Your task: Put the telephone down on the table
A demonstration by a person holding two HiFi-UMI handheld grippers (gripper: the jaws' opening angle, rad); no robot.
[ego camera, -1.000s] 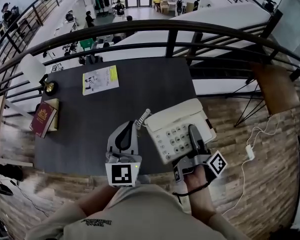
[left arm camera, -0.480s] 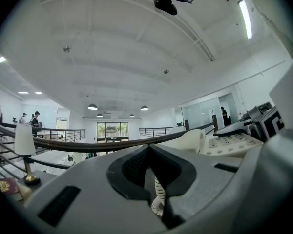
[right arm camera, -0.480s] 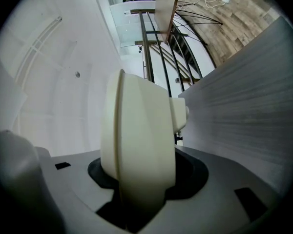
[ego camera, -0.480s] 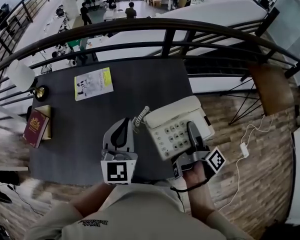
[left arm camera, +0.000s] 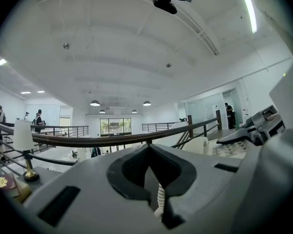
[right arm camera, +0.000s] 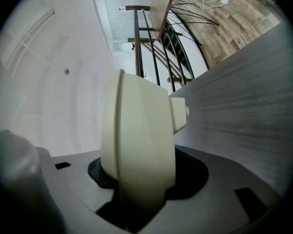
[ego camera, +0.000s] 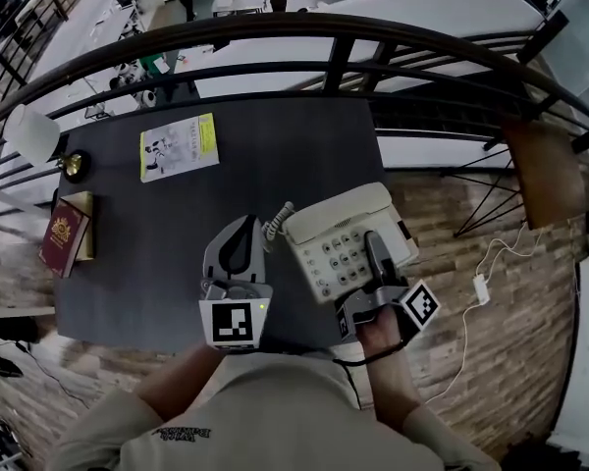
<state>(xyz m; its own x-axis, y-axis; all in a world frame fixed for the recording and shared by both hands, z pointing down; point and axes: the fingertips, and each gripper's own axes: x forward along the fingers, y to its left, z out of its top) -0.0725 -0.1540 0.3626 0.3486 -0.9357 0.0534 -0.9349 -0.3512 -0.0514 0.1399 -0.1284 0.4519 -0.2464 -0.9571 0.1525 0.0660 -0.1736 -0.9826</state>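
The cream telephone (ego camera: 346, 238), keypad up, sits over the front right part of the dark table (ego camera: 157, 253), and its right side reaches past the table's edge. I cannot tell whether it touches the top. My right gripper (ego camera: 373, 250) is shut on the telephone's near edge. In the right gripper view the cream body (right arm camera: 136, 145) fills the gap between the jaws. My left gripper (ego camera: 243, 238) is just left of the telephone, shut on its white coiled cord (ego camera: 276, 226). The cord (left arm camera: 159, 201) shows pinched between the grey jaws.
On the table lie a yellow-edged booklet (ego camera: 179, 147) at the back, a lamp (ego camera: 34, 130) with a brass base, and a red book (ego camera: 64, 235) at the left edge. A black railing (ego camera: 334, 62) runs behind. A wooden chair (ego camera: 545, 170) and a white power cable (ego camera: 481, 287) are at the right.
Both grippers and the telephone have moved a little across the table's front right part and sunk slightly. Both grips look unchanged.
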